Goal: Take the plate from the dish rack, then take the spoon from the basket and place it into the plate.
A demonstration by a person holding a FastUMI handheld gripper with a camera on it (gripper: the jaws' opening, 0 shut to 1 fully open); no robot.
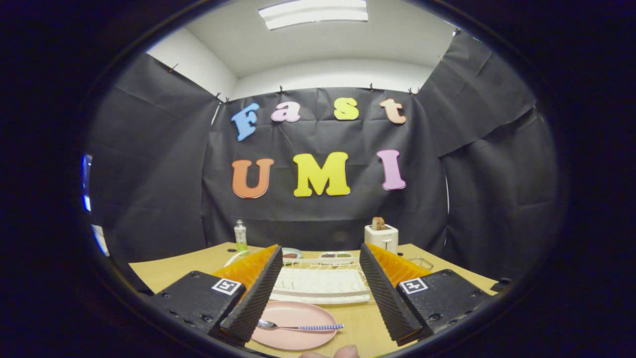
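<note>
Gripper (318, 293): your fingers stand apart, holding nothing. Pink plate (293, 323) lies between them, before the white dish rack (320, 286). Spoon (298, 326), checked blue-and-white handle, rests on the plate. No legible writing.

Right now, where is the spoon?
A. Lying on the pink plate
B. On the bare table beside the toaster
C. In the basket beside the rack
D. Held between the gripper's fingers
A. The spoon lies across the pink plate on the table, in front of the white dish rack; the gripper is open, its fingers spread wide to either side and touching nothing.
</note>
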